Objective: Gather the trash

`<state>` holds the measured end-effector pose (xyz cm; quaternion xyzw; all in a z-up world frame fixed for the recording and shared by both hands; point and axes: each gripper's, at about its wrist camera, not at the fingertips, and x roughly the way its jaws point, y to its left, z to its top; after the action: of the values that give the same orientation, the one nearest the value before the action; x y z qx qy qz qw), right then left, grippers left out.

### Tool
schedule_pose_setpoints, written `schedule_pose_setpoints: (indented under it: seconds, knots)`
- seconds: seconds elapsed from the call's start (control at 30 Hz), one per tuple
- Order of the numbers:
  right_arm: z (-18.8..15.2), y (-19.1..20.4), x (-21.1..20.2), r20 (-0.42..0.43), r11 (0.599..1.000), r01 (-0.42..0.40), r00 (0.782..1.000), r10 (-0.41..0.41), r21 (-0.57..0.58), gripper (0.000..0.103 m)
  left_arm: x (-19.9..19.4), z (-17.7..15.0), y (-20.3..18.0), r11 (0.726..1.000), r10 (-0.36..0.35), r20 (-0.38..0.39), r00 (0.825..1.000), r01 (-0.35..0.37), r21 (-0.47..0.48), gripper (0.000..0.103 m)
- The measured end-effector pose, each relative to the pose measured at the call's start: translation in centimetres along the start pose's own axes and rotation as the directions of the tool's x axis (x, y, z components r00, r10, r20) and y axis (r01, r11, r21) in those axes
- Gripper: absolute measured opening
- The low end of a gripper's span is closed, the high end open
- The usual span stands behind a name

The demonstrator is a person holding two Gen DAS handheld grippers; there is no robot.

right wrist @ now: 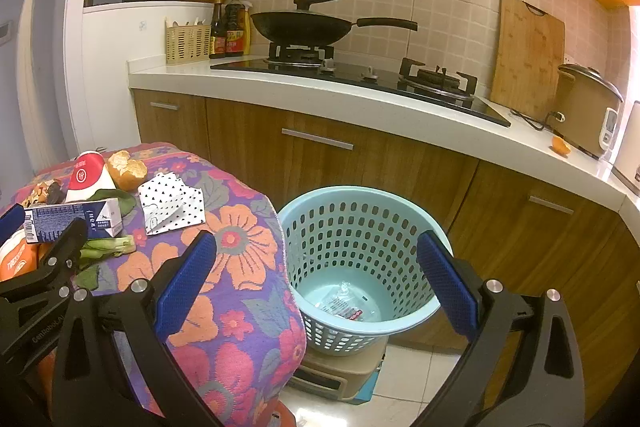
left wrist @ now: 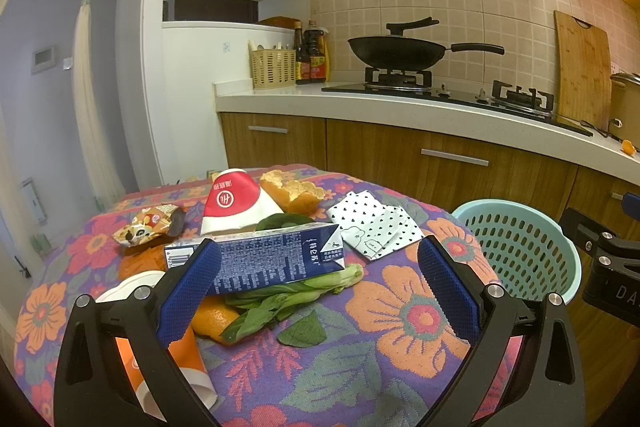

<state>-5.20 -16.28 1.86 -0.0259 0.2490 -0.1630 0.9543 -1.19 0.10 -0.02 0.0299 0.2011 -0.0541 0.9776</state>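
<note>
Guessing the basket (right wrist: 360, 259) is light, stiff plastic; it sits on a stool just off the counter (left wrist: 400, 307), one wrapper inside. The carton (left wrist: 260, 259) looks light and crushable, lying on greens (left wrist: 280, 299), so take it across its flat sides. Left gripper (left wrist: 320, 283) and right gripper (right wrist: 316, 279) both gape wide, holding nothing. Cup (left wrist: 232, 199), napkin (left wrist: 376, 223), peel (left wrist: 294, 191) weigh little; the left finger hides the carton's end
</note>
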Motion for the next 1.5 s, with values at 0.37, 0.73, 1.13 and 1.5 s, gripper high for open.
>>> schedule_pose_setpoints:
  seconds: [0.37, 0.73, 1.13, 1.5]
  knots:
    - [0.1, 0.0, 0.0, 0.005, 1.000, -0.008, 1.000, 0.008, 0.001, 0.095, 0.0, 0.0, 0.0, 1.000, 0.000, 0.000, 1.000, 0.000, 0.000, 0.095]
    - [0.5, 0.4, 0.3, 0.000, 0.998, -0.055, 0.998, 0.055, 0.009, 0.095, -0.6, 0.4, 0.3, 1.000, -0.011, 0.002, 1.000, 0.011, -0.015, 0.095]
    - [1.7, 3.1, 0.7, 0.051, 0.991, -0.108, 0.992, 0.112, -0.076, 0.086, -5.9, 1.7, 9.4, 0.976, 0.104, -0.023, 0.994, -0.107, -0.189, 0.095]
    - [2.9, 5.6, 3.2, 0.027, 0.977, -0.176, 0.983, 0.180, -0.119, 0.077, -3.9, -1.6, 19.2, 0.928, 0.033, -0.271, 0.962, -0.130, -0.350, 0.089]
